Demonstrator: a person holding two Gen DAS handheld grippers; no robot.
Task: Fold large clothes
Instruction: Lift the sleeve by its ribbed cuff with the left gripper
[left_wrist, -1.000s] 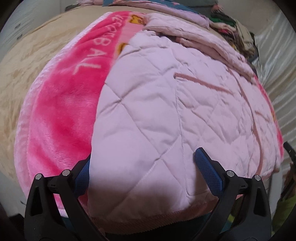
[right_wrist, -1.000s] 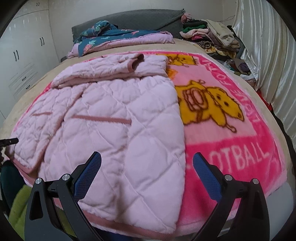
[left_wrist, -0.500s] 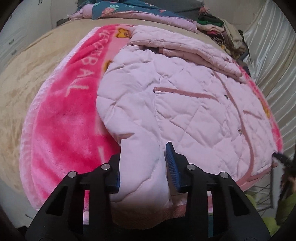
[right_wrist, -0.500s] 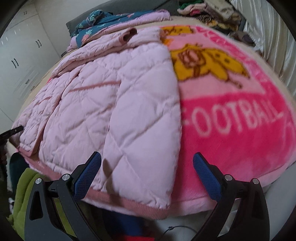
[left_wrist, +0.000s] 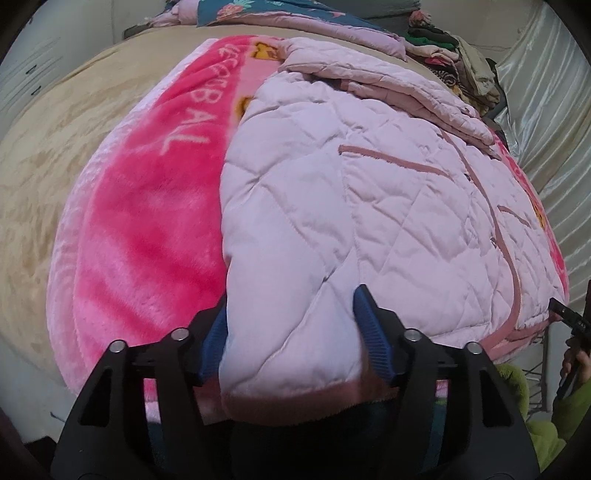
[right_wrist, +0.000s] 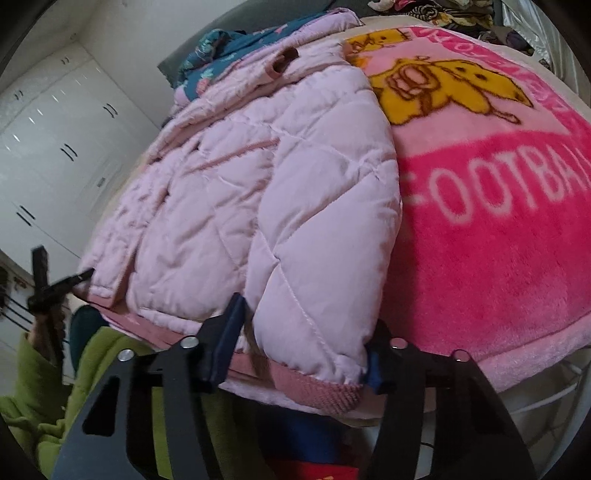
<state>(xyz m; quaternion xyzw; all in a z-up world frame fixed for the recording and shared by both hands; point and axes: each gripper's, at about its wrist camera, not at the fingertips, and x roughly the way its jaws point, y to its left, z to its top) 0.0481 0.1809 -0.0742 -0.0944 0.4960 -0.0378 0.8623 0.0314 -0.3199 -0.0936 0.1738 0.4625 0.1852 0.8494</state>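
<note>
Lying on the pink blanket (right_wrist: 498, 240), the quilted jacket (left_wrist: 369, 206) has its near hem pinched by left gripper (left_wrist: 291, 343), just reopening, and right gripper (right_wrist: 299, 339), just closing.

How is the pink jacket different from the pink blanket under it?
The jacket is pale pink and quilted in puffy diamonds; the blanket is bright pink fleece. The blanket carries white lettering and a yellow cartoon; the jacket is plain apart from darker trim. The jacket lies on top and covers only part of the wider blanket. Both are soft, pink, and spread on the bed.
</note>
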